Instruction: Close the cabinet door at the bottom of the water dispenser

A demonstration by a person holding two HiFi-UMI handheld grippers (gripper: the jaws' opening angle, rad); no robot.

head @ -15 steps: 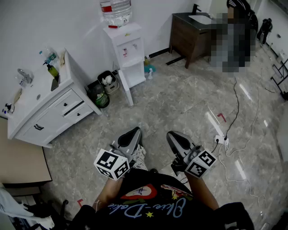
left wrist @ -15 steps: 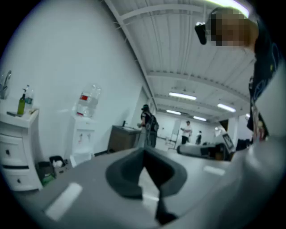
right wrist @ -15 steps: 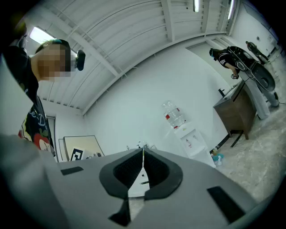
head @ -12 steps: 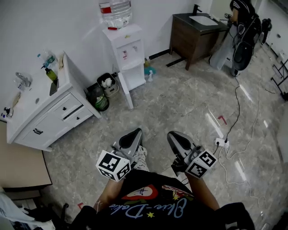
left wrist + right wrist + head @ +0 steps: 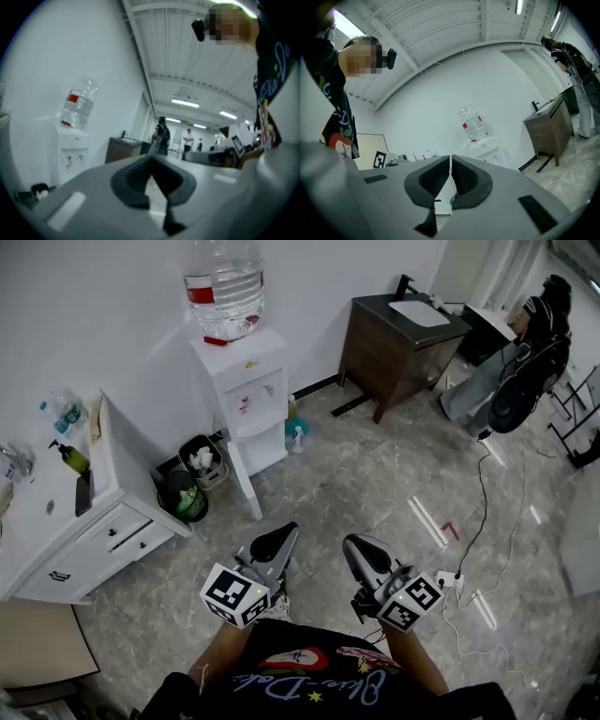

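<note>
Water dispenser (image 5: pixel 246 390) is looming nearer; left gripper (image 5: pixel 279 538) and right gripper (image 5: pixel 356 547), both clenched empty, are riding low, evidently in transit, cabinet door (image 5: pixel 244 482) standing open.

Left gripper (image 5: pixel 151 161) closed, water dispenser (image 5: pixel 70 154) ahead
The fingers (image 5: pixel 127 185) meet at their tips with nothing between them. Past them stands the white water dispenser, with a clear, red-labelled bottle (image 5: pixel 78 104) leaning on top of it. Right of the dispenser is a dark cabinet (image 5: pixel 123 149). Further right of it, people (image 5: pixel 162 136) stand under ceiling lights (image 5: pixel 185 103).
</note>
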